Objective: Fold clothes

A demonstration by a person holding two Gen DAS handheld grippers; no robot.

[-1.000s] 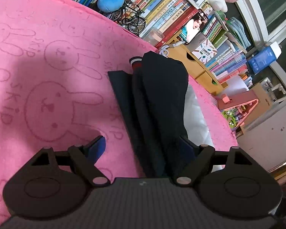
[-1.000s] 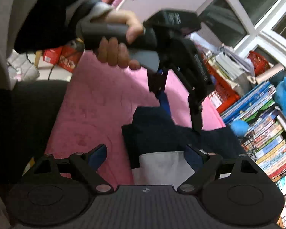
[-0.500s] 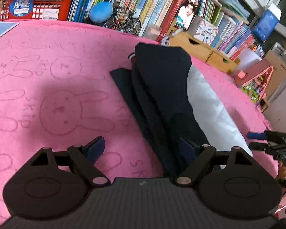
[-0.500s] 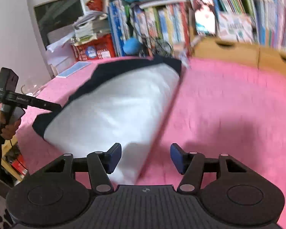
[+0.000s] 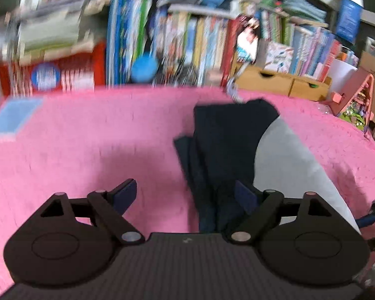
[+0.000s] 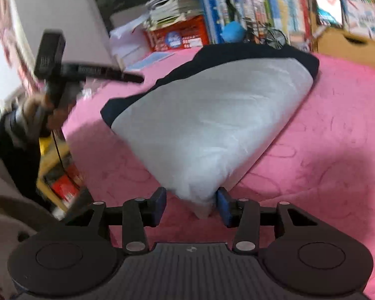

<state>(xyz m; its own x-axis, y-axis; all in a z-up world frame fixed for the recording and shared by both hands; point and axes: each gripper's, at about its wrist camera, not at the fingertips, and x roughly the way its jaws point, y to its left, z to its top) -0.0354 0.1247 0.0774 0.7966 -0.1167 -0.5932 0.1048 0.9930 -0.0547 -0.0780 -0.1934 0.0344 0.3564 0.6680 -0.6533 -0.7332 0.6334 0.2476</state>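
Pink blanket [image 6: 325,130] covers the whole work surface; books [image 5: 187,42] are stacked along its far edge. The navy-and-white garment [image 6: 212,125] lies partly folded on the blanket's middle, its white corner nearest you. Your right gripper [image 6: 191,206] has just been closing, that white corner between its jaws, right pad touching it, left pad not clearly. Your left gripper [image 5: 187,195] has been opening: fingers spread wide above the navy edge, gripping nothing.

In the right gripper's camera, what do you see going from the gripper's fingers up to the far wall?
Right gripper, corner of the white cloth between its fingers → navy garment → blue ball → row of books.
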